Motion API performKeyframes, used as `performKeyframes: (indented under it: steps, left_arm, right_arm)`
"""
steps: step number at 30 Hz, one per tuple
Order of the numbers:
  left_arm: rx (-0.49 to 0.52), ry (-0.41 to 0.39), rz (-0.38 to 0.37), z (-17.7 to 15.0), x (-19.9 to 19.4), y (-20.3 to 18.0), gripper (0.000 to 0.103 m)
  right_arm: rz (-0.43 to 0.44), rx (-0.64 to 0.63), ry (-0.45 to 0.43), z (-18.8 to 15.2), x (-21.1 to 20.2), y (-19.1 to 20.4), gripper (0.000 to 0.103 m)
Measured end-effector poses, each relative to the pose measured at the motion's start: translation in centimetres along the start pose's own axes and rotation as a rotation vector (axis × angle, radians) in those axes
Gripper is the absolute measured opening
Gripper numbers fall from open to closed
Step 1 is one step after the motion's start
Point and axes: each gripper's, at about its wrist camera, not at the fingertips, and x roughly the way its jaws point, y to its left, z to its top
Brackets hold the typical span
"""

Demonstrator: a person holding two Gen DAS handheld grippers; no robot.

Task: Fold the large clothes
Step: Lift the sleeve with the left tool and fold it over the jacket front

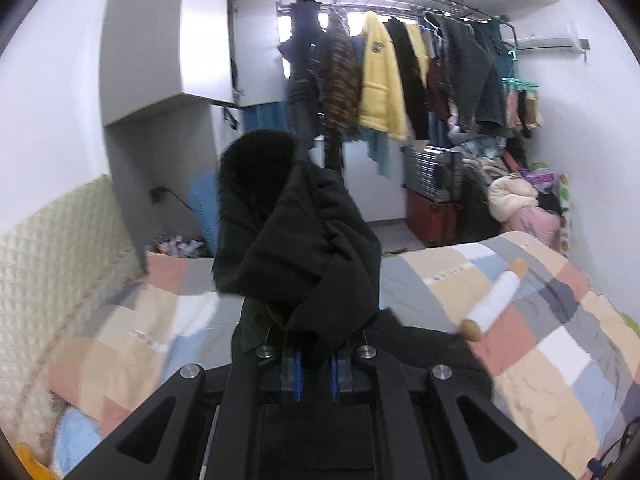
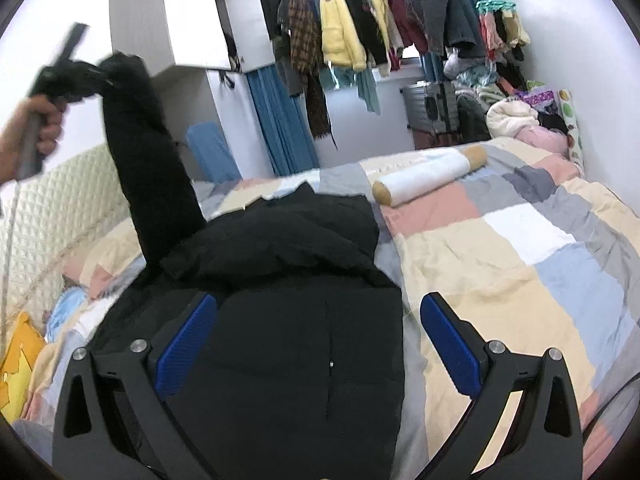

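The black coat (image 2: 288, 300) lies on the patchwork quilt (image 2: 520, 272), body flat, one sleeve (image 2: 152, 160) lifted off to my left. It looks thick, soft and bulky, likely heavy enough to sag, so cuffs and hems seem the best places to pinch. My left gripper (image 1: 316, 364) is nearly closed, clamped on the sleeve end, raised high and tipped slightly down. My right gripper (image 2: 320, 344) hovers over the coat's body, fingers (image 2: 184, 344) spread wide, holding nothing, also angled gently downward.
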Motion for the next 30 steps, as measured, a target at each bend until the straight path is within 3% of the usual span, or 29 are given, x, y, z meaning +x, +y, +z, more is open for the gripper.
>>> performKeyframes:
  steps: [4, 15, 24, 30]
  left_arm:
    - [-0.032, 0.020, -0.096, -2.6, 2.6, -3.7, 0.009]
    - [0.062, 0.129, -0.270, -13.7, 10.3, -15.6, 0.009]
    - [0.068, 0.265, -0.293, -20.9, 17.3, -19.7, 0.009]
    - [0.054, 0.304, -0.289, -24.8, 19.8, -19.6, 0.009]
  right_arm:
    - [0.016, 0.027, 0.007, -0.2, 0.3, -1.0, 0.103]
    - [0.021, 0.105, 0.030, -0.9, 1.0, -3.6, 0.103]
    - [0.029, 0.150, 0.049, -1.3, 2.4, -5.1, 0.103]
    - [0.029, 0.144, 0.081, -1.8, 3.6, -5.4, 0.103]
